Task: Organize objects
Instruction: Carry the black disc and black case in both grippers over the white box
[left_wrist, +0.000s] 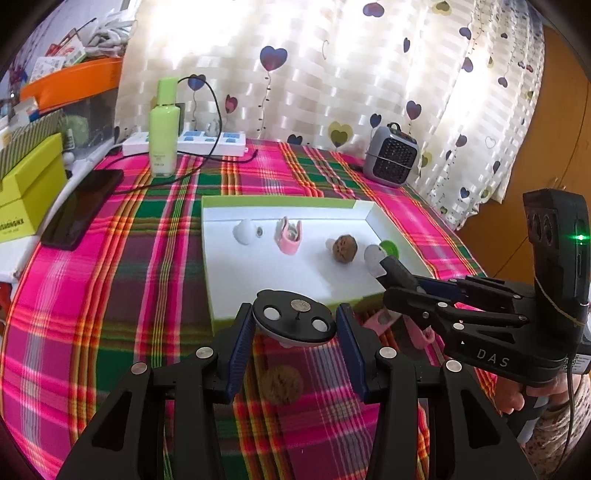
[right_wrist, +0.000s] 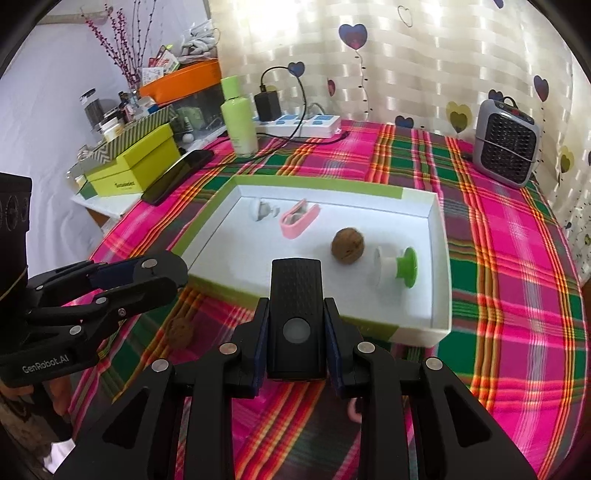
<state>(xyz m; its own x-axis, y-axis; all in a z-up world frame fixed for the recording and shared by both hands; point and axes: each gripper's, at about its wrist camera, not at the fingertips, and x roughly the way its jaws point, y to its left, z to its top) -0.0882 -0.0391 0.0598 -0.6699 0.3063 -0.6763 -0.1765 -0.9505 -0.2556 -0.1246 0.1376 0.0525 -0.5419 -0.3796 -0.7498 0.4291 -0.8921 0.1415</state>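
Observation:
My left gripper (left_wrist: 295, 328) is shut on a black oval disc (left_wrist: 293, 319) with white dots and a metal stud, just over the near rim of the white tray (left_wrist: 258, 273). My right gripper (right_wrist: 295, 332) is shut on a black ribbed device (right_wrist: 295, 295) with a round button, above the tray's near edge (right_wrist: 258, 288). In the tray lie a white round piece (right_wrist: 260, 210), a pink clip (right_wrist: 297, 219), a walnut (right_wrist: 347, 245) and a white and green stopper (right_wrist: 397, 267). A second walnut (left_wrist: 282, 384) and a pink item (left_wrist: 417, 332) rest on the plaid cloth.
A green bottle (left_wrist: 162, 136), a power strip (left_wrist: 207, 142) with a cable and a dark phone (left_wrist: 81, 208) stand at the back left. Yellow-green boxes (left_wrist: 29, 184) sit at the left edge. A grey heater (left_wrist: 391, 155) is at the back right by the curtain.

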